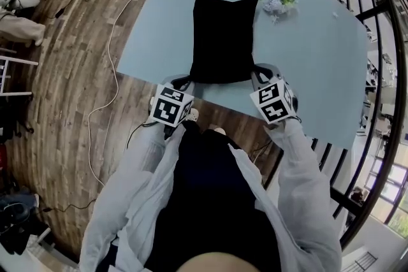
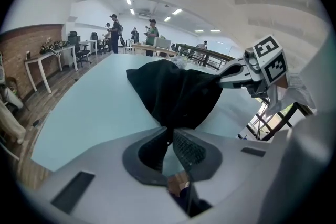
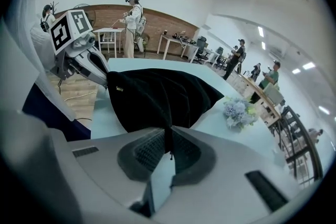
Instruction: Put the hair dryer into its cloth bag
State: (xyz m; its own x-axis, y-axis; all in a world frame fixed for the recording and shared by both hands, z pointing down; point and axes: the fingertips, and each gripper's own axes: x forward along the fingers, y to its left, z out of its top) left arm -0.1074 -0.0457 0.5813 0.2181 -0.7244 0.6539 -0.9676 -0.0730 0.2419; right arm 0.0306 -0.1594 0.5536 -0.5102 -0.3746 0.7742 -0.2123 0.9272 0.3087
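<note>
The black cloth bag (image 1: 222, 41) lies flat on the pale blue table (image 1: 319, 54), its near edge at the table's front edge. The 2 grippers hold its 2 near corners. The left gripper (image 2: 169, 135) has its jaws almost together, with a pinch of black cloth between the ribbed pads. The right gripper (image 3: 168, 138) is clamped tight on a thin fold of the opposite corner. A small bunch of flowers (image 1: 277, 2) sits just beyond the bag's far right corner.

The hair dryer shows in no view. The bag looks plump rather than flat, so it may be inside, but that cannot be told.

The fabric is likely soft, limp and light. It drapes and tents from each pinch, so it will sag wherever it is unsupported. Gripping both corners of the hem, as now, seems the sound hold.

No brand, label or legible writing shows on the bag. The marker cubes carry only square black-and-white patterns.
</note>
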